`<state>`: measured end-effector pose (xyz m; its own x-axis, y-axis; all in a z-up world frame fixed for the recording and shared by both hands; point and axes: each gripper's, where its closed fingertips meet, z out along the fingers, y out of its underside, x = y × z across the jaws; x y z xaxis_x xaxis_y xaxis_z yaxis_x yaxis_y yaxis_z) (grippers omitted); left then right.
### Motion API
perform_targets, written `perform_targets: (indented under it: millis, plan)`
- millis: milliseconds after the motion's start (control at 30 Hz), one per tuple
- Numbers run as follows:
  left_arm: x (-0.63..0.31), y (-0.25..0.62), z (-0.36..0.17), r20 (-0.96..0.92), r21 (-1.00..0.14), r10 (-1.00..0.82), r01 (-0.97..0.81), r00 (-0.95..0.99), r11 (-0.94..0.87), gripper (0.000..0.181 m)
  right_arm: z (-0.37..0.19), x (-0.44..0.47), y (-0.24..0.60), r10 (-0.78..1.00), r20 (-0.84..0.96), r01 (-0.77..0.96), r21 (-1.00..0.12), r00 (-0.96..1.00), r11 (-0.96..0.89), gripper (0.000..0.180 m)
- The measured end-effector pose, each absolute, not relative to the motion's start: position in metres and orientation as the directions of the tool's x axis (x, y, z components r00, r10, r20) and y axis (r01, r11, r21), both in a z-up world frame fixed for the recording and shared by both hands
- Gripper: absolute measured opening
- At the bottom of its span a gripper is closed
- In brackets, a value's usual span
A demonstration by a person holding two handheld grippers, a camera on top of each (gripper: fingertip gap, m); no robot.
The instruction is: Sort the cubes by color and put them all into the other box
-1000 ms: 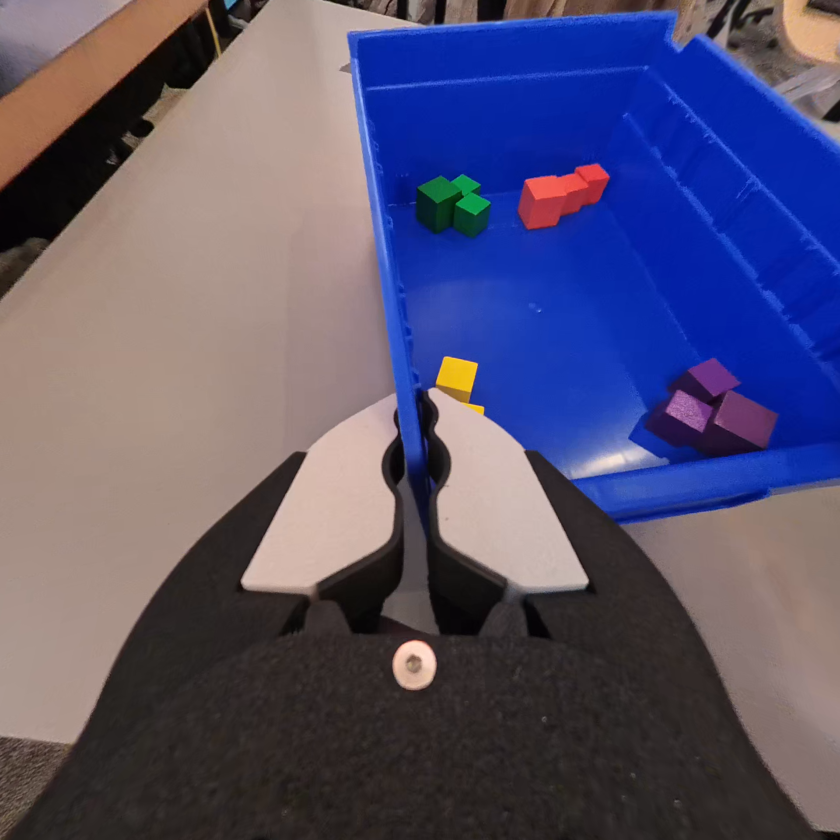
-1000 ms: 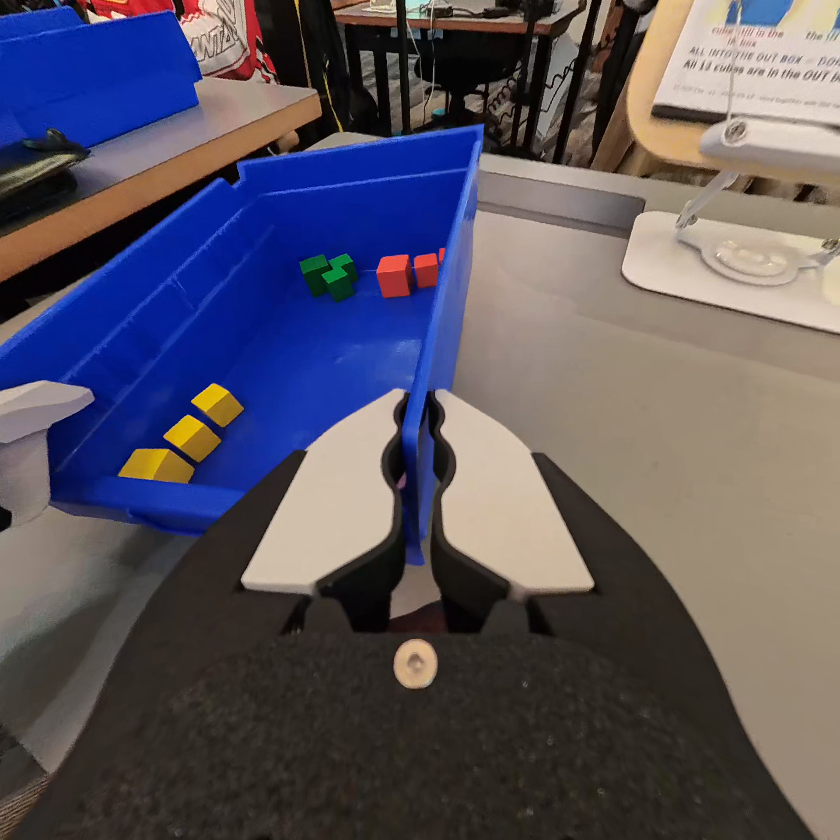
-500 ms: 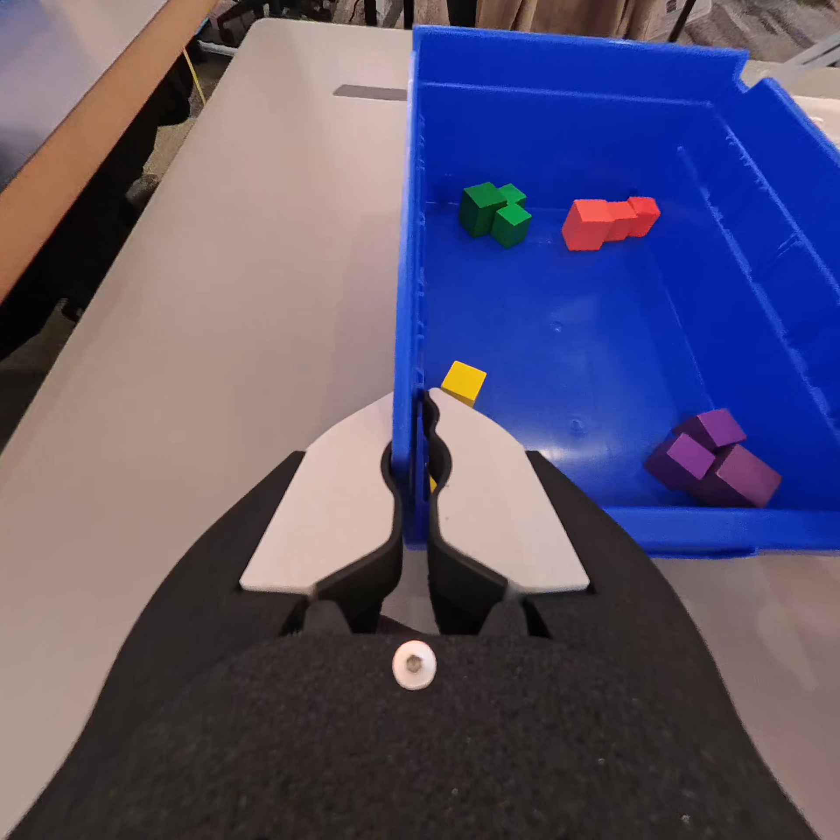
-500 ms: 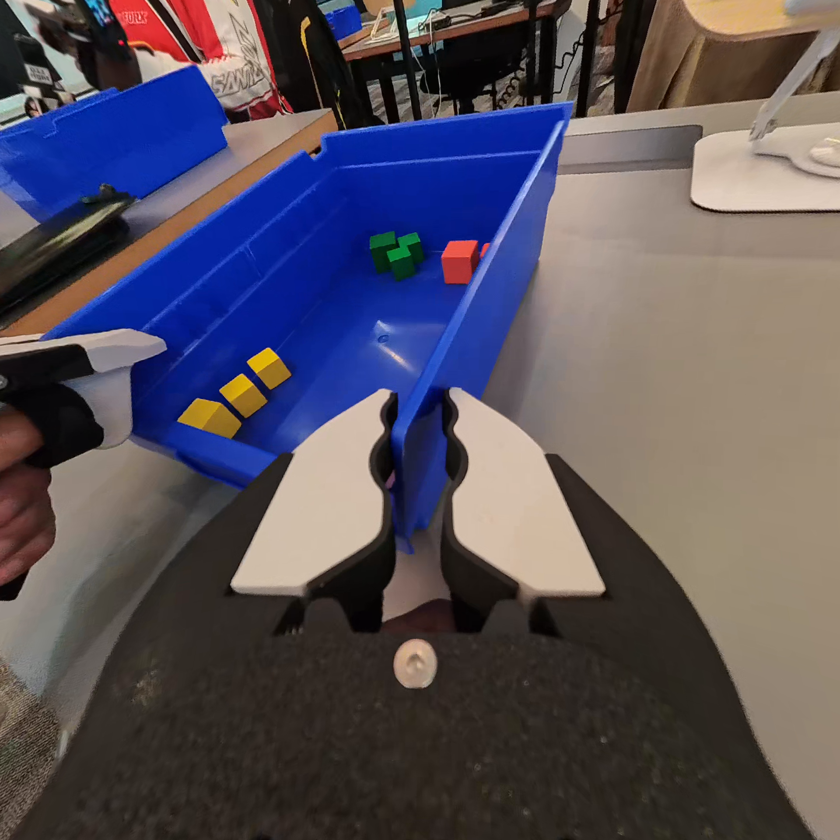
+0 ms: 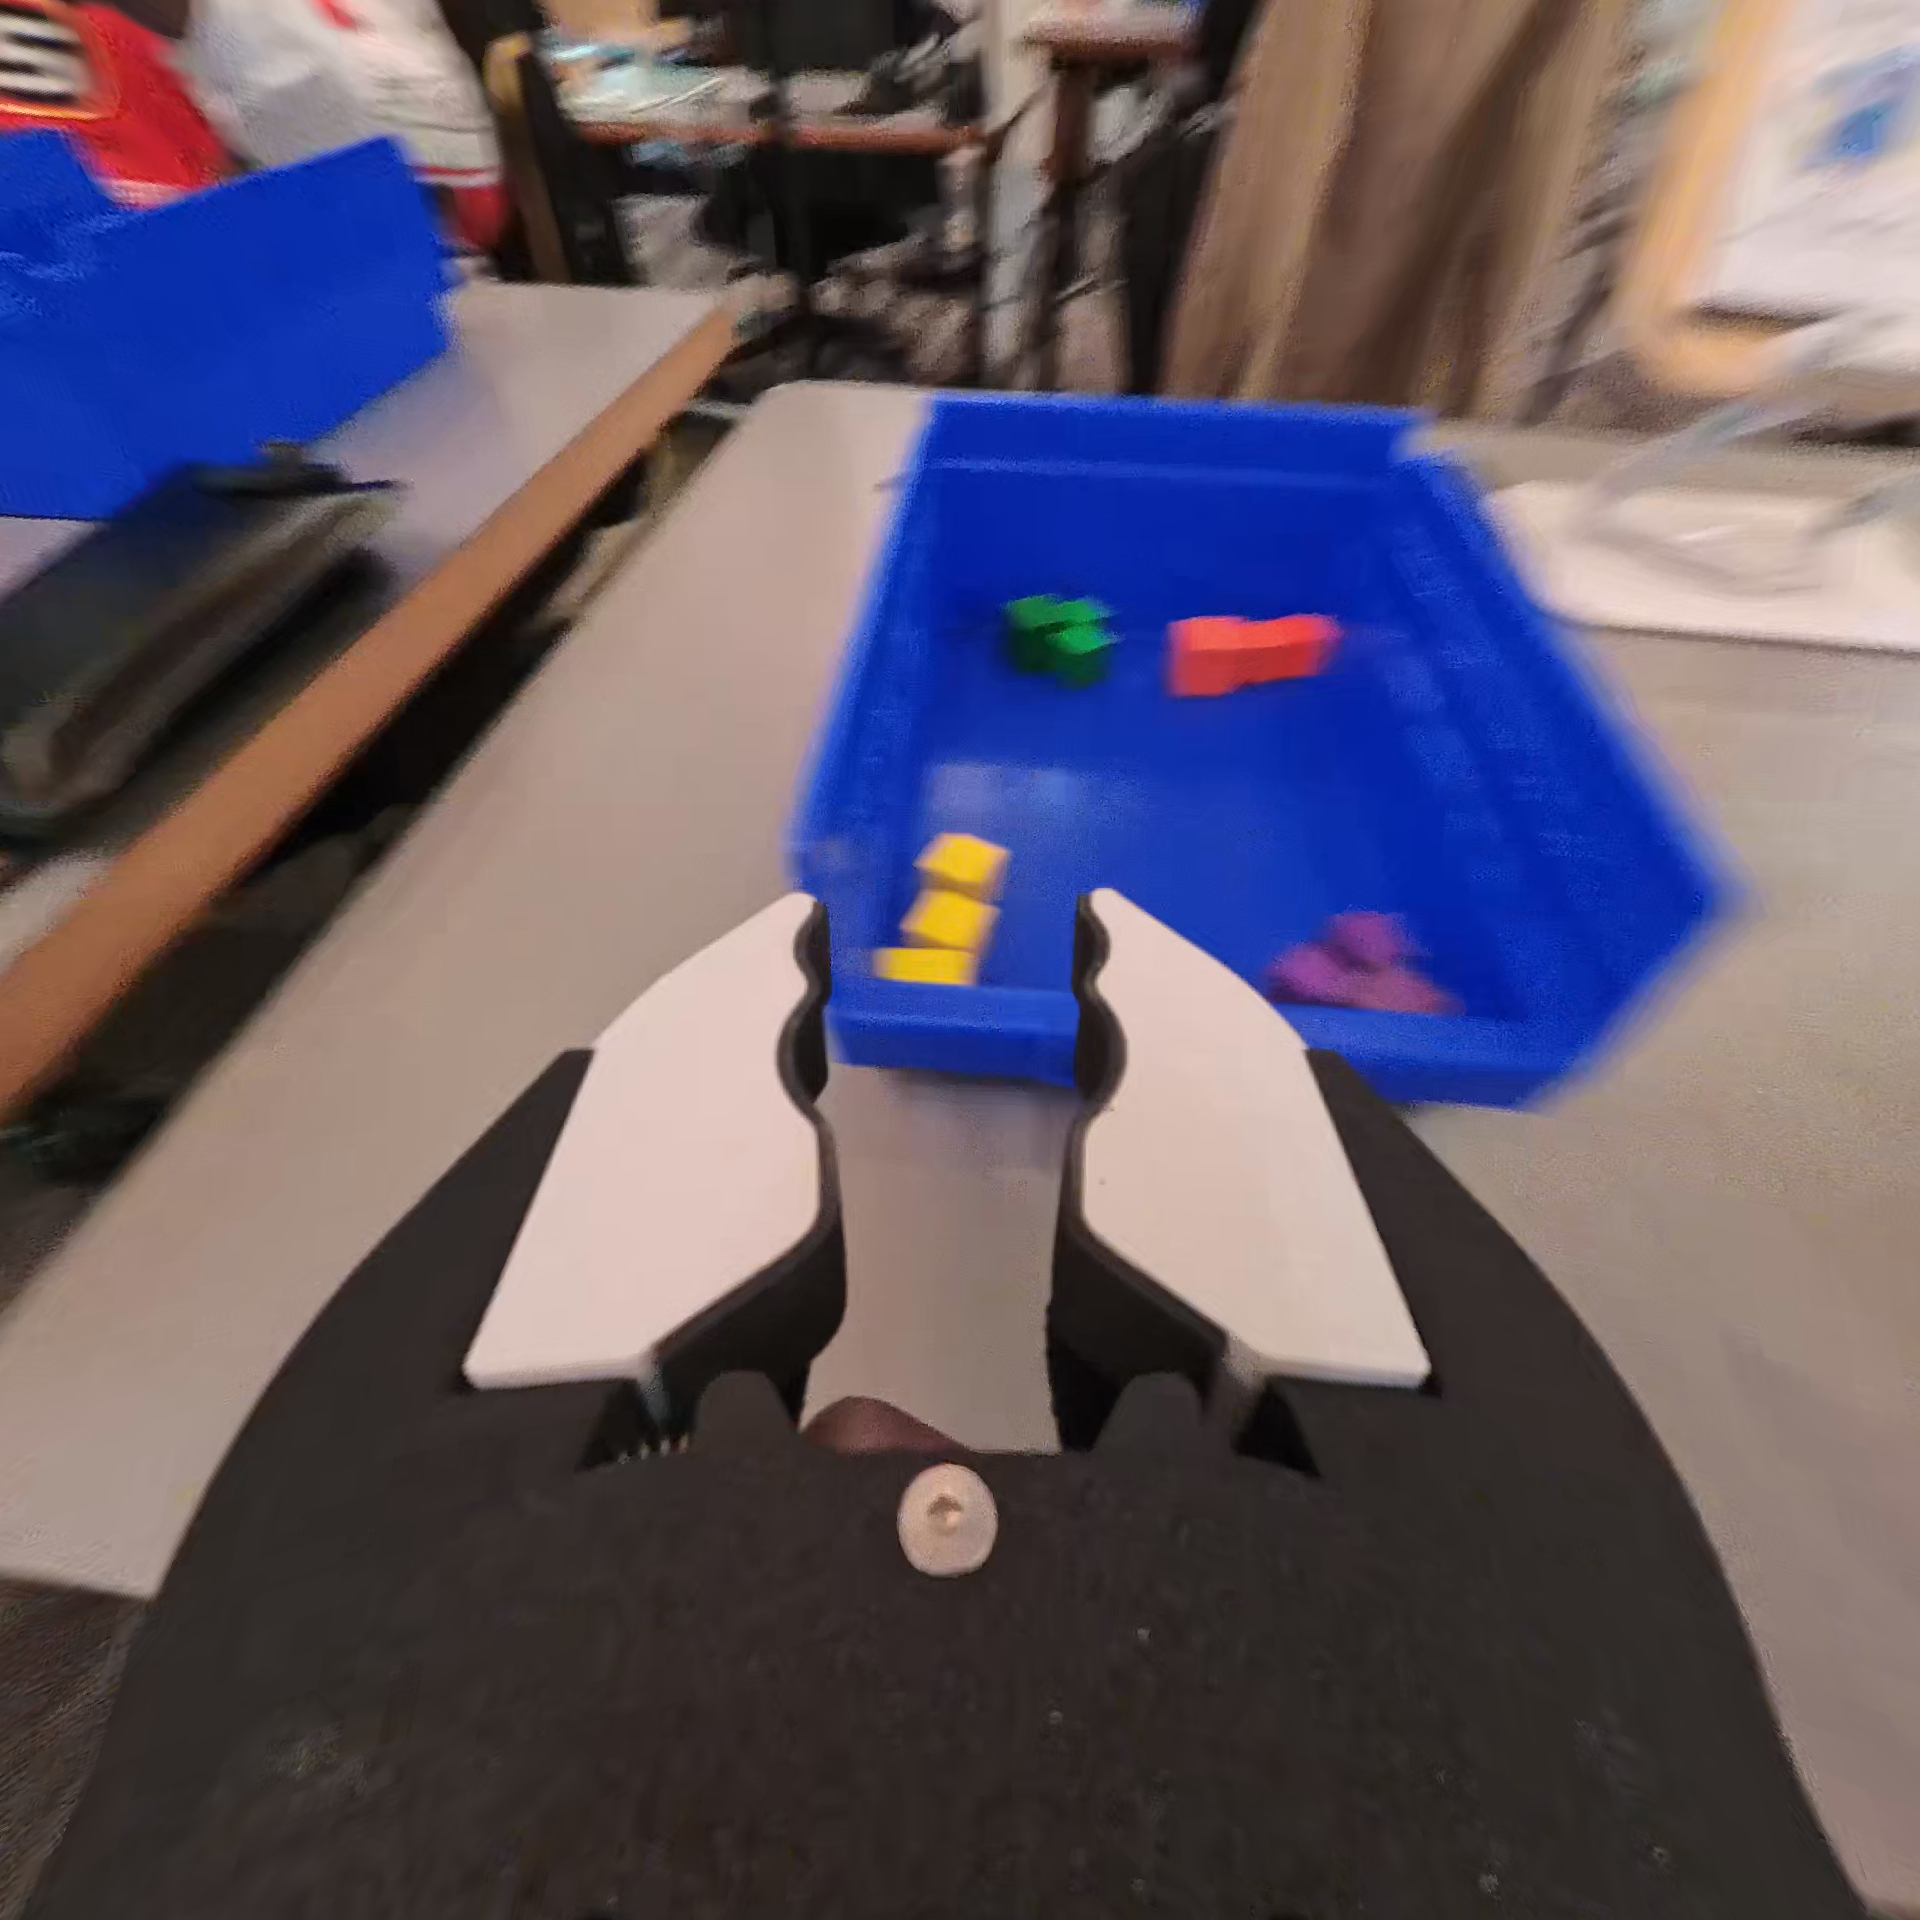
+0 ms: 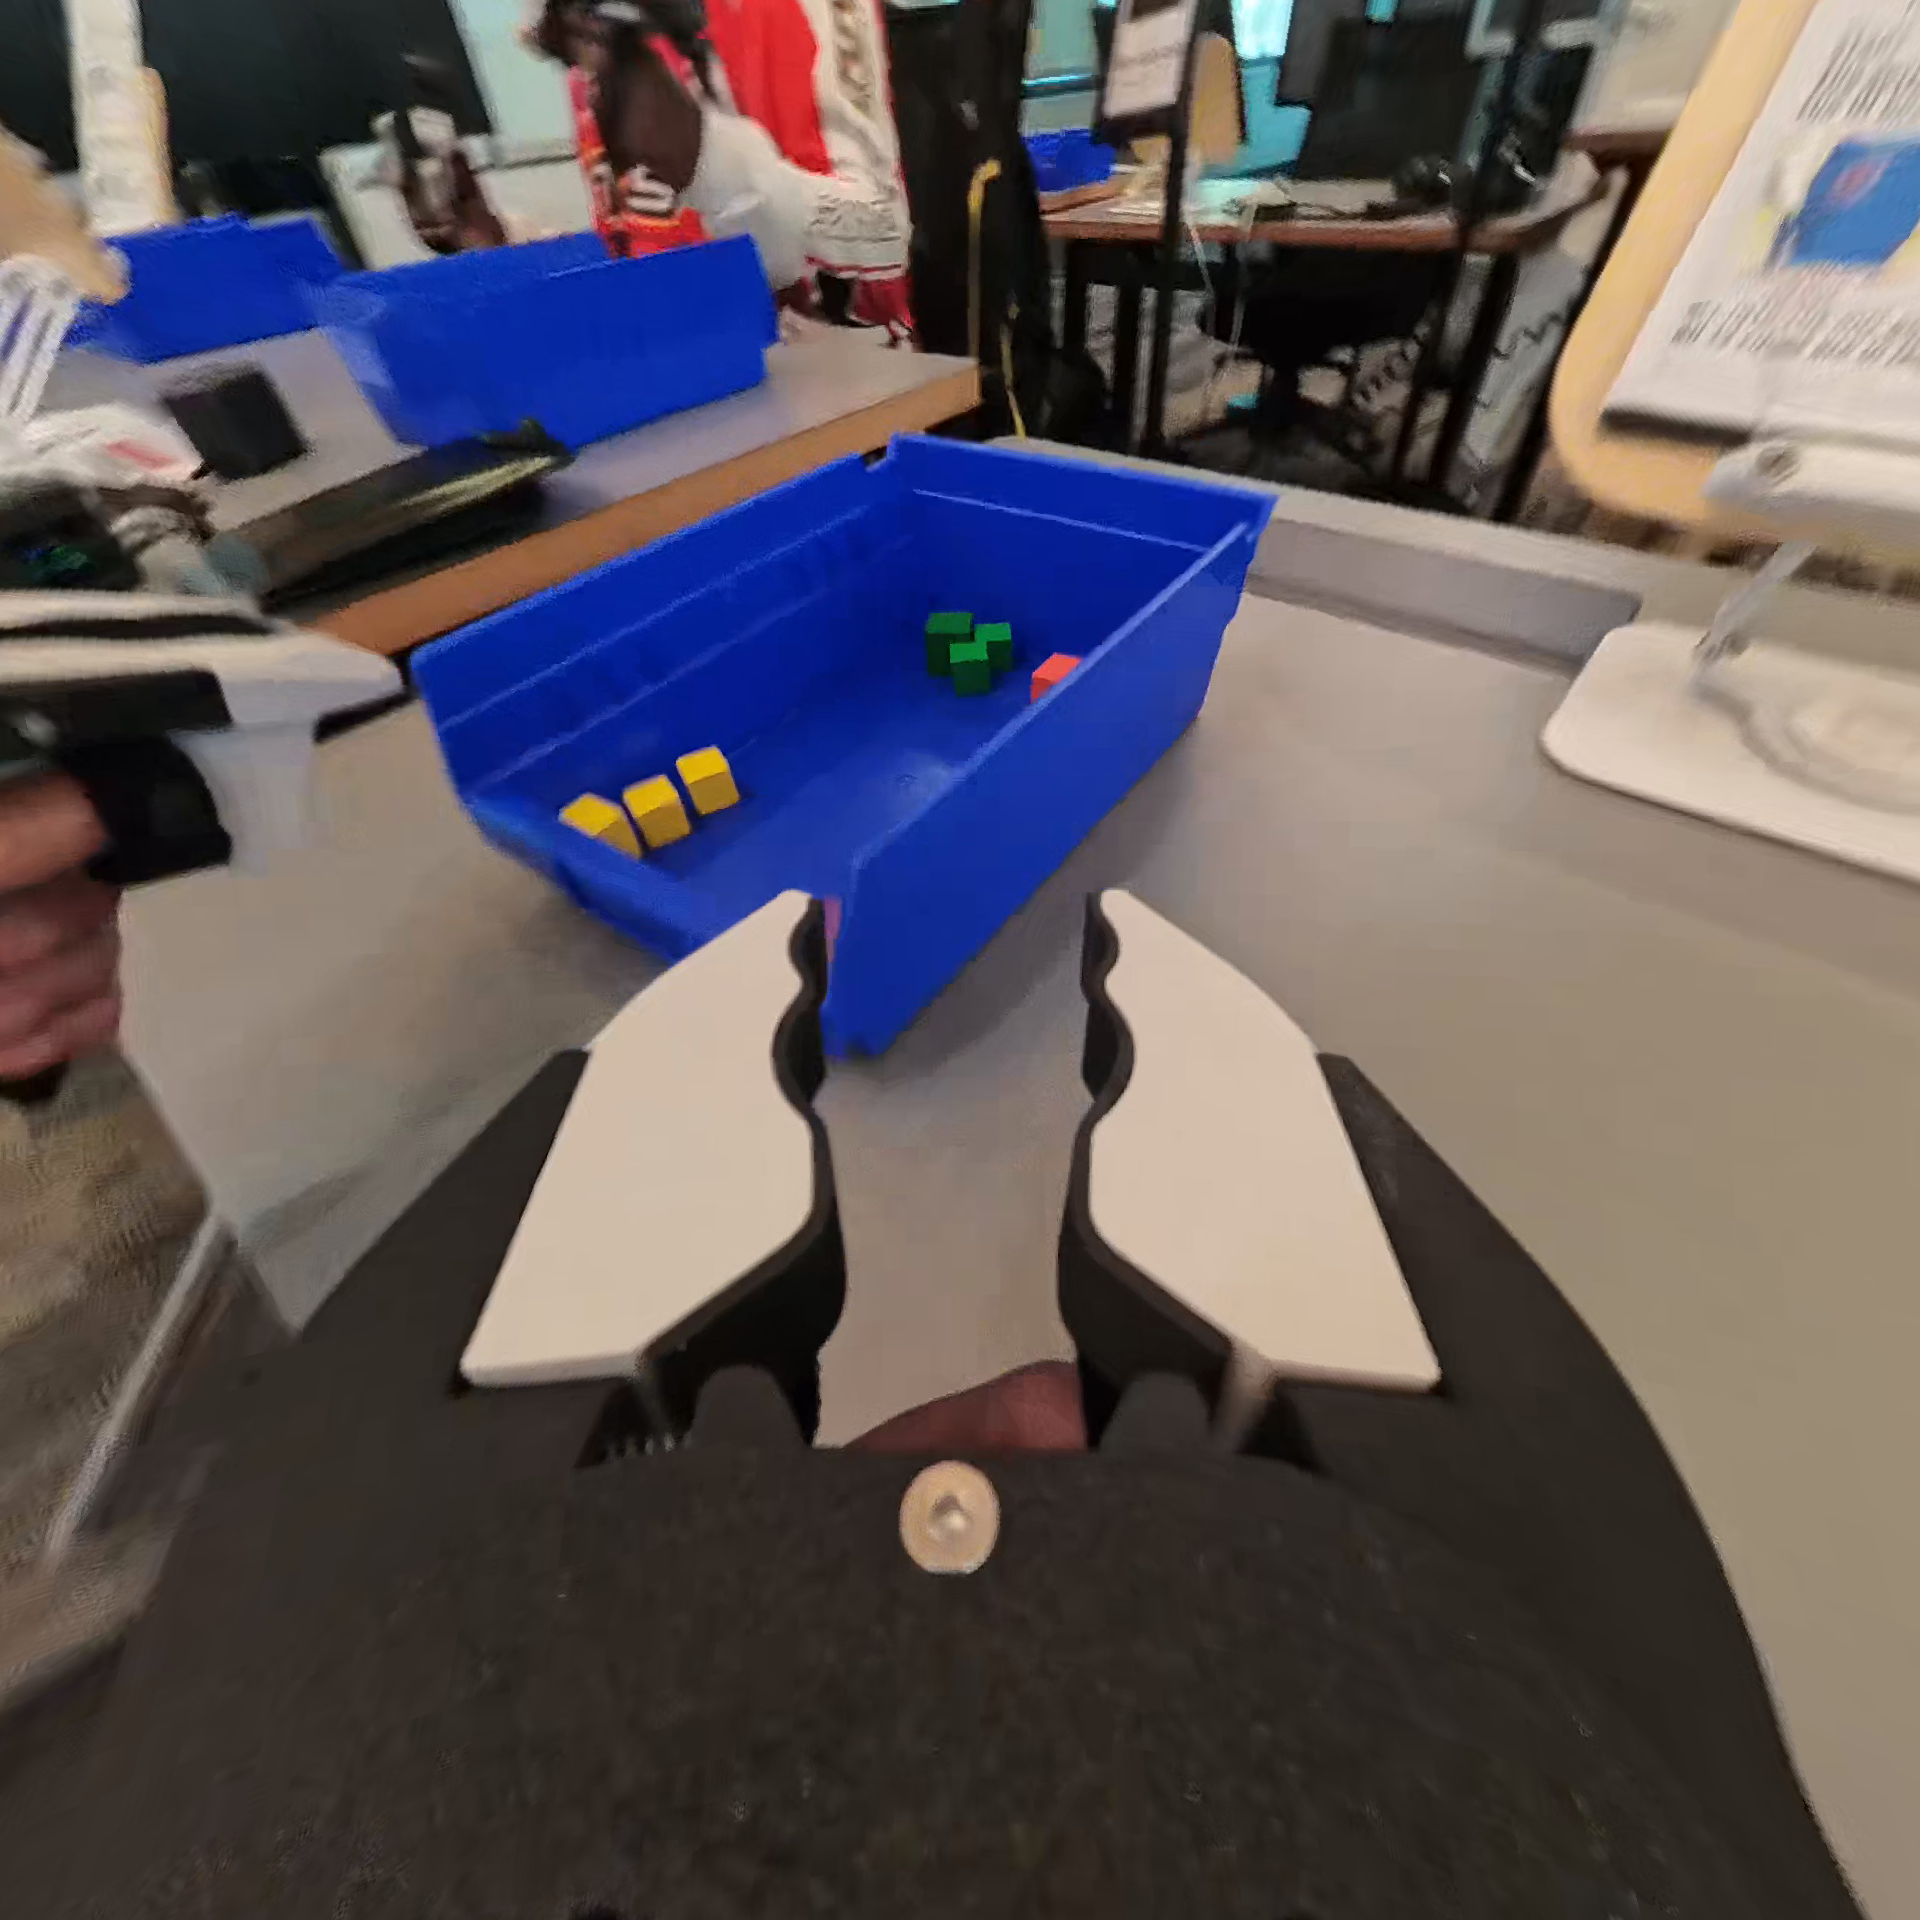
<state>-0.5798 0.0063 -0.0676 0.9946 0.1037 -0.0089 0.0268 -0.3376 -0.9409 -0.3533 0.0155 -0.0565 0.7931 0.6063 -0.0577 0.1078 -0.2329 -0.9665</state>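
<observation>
Both the left gripper [image 5: 951, 914] and right gripper [image 6: 951, 914] hold their jaws apart, empty.

The left wrist view is smeared: the purple cubes [image 5: 1356, 971] blur together. In the right wrist view the box wall [image 6: 1023, 774] hides most red cubes [image 6: 1052, 673].

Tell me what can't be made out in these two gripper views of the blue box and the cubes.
- Purple cubes: left wrist view is motion-blurred, so no count; in the right wrist view the blue box near wall hides them.
- Red cubes: right wrist view shows only one corner behind the box's side wall; blurred together in the left view.
- Green cubes: blurred in the left view.
- Left gripper: cut off by the right view's edge.
</observation>
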Motion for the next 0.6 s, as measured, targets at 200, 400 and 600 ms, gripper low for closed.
perform_targets:
  millis: [200,400,600]
  plan:
    - [-0.428,-0.056,-0.073,0.223,-0.945,-0.257,0.145,0.94,-0.292,0.056,-0.062,-0.205,-0.03,0.604,0.06,0.213,-0.959,0.795,-0.186,0.054]
    - [-0.372,-0.058,-0.101,0.124,-0.951,-0.3,0.027,0.946,-0.308,0.059,-0.101,-0.095,-0.064,0.486,0.009,0.113,-0.976,0.874,-0.186,0.057]
    - [-0.369,-0.042,-0.119,0.059,-0.94,-0.283,-0.042,0.957,-0.339,0.057,-0.113,-0.032,-0.053,0.334,0.119,0.197,-0.957,0.935,-0.211,0.056]
